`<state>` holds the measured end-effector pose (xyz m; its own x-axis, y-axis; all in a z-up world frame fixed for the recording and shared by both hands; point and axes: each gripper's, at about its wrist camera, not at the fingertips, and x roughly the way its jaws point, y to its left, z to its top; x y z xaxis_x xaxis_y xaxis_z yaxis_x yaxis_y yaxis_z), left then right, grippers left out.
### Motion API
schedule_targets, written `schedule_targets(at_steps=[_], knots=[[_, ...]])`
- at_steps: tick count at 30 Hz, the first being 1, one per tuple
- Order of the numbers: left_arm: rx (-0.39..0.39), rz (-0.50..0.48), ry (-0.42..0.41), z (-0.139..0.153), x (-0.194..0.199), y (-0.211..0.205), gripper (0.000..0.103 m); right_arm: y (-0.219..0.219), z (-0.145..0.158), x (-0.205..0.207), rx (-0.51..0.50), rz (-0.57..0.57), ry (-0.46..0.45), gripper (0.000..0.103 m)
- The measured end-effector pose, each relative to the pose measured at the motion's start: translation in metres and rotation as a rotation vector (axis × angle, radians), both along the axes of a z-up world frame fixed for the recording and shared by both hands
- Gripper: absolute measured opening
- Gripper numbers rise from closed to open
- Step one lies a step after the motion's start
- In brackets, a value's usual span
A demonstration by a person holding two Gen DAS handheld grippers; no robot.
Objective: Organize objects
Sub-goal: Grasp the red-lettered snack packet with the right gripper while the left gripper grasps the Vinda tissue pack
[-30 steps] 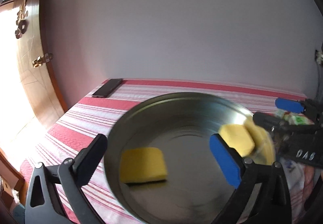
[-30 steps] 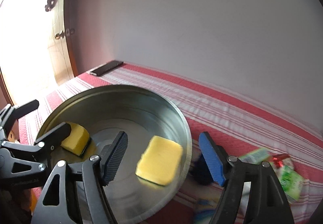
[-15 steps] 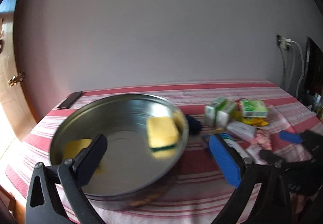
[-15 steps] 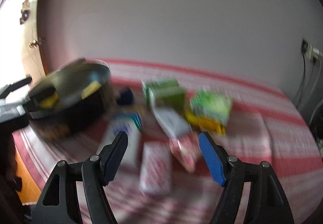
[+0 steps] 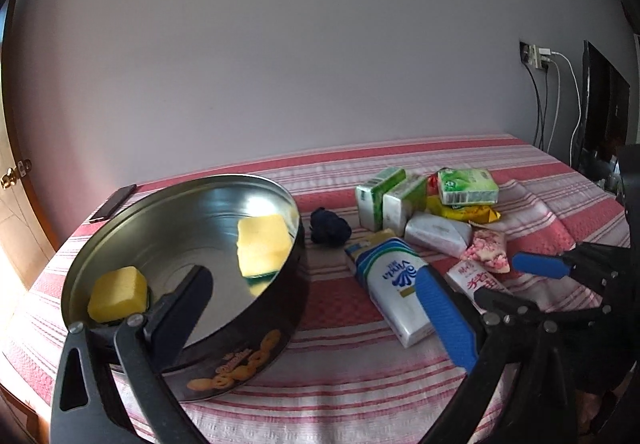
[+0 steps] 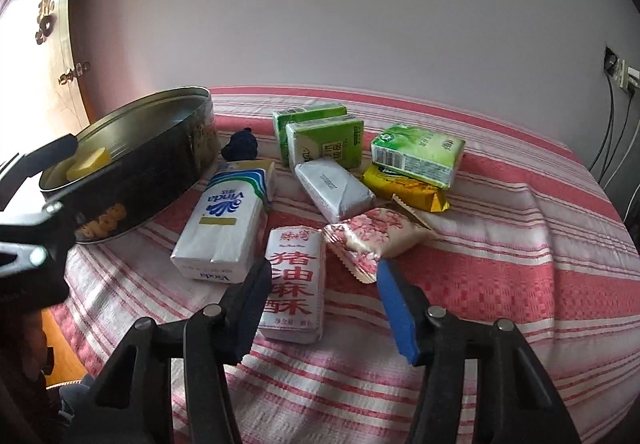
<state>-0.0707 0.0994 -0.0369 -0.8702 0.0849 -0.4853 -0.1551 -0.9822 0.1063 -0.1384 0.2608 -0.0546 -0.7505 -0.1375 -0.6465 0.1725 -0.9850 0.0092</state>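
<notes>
Swung away from the round tin since a second ago, right gripper now poised over the packet pile, fingers spread wide and holding nothing. Left gripper pulled back too, likewise wide open and empty, its dark finger across the tin's near rim, whether touching it not clear.

Inside the tin: two yellow sponges, one at the near left, one leaning on the far right wall. Just right of the tin: a dark blue bundle, a white Vinda tissue pack, a white snack pack with red characters lying nearest the right gripper, a pink floral wrapper, a silver pack, a yellow packet under a green tissue pack, and two green cartons at the far side.

Step in hand, probably: choosing the next packet for the tin. Next move: lower the right gripper astride the red-lettered pack, close across its narrow width, lift, carry left over the rim.
</notes>
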Motion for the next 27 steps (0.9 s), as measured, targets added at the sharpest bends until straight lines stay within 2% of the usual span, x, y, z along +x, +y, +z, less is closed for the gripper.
schedule_targets(at_steps=[4, 6, 10, 14, 23, 27], knots=[[0.012, -0.007, -0.005, -0.001, 0.001, 0.0, 0.103, -0.008, -0.011, -0.002, 0.042, 0.013, -0.041, 0.058], [0.012, -0.012, -0.007, -0.001, 0.002, 0.002, 0.103, -0.006, -0.016, -0.006, 0.032, 0.007, -0.064, 0.057], [0.012, -0.026, -0.013, -0.003, 0.003, 0.007, 0.103, -0.005, -0.016, -0.008, 0.011, 0.014, -0.07, 0.037], [0.005, -0.038, -0.009, -0.003, 0.005, 0.015, 0.103, 0.004, -0.015, -0.007, -0.051, 0.012, -0.051, 0.037], [-0.048, -0.074, -0.02, -0.01, 0.0, 0.044, 0.103, 0.028, 0.001, -0.018, -0.055, -0.088, 0.031, 0.037], [-0.04, -0.092, -0.058, -0.013, -0.009, 0.053, 0.103, 0.036, 0.008, -0.019, -0.039, -0.127, 0.074, 0.037]])
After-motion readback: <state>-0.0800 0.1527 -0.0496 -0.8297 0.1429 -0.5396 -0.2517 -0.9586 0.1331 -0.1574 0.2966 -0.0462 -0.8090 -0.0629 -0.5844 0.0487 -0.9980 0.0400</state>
